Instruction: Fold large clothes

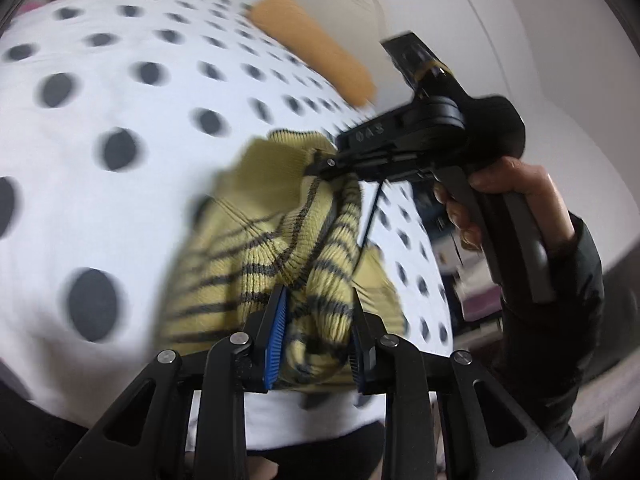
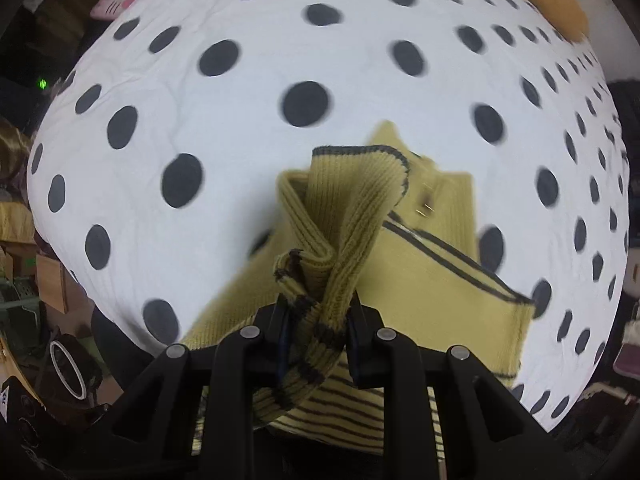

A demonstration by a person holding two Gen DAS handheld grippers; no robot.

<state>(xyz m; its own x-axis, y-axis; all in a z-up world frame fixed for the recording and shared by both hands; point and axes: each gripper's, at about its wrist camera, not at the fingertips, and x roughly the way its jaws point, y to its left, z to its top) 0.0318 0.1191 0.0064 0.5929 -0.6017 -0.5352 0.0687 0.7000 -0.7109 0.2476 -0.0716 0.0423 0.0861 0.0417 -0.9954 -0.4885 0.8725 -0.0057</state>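
Over dotted sheet (image 2: 240,92) | left gripper (image 1: 318,320) clamps sweater (image 1: 256,264) | right gripper (image 2: 316,320) clamps sweater

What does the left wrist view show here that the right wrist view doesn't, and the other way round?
Only the left wrist view shows the right gripper from outside, clamped on the sweater, with the person's right hand on its handle.

Only the right wrist view shows the sweater's ribbed hem and a pink cat-face cushion beyond the sheet.

Both show the yellow striped sweater bunched between that view's own fingers, the left gripper included, the white polka-dot sheet and an orange cushion.
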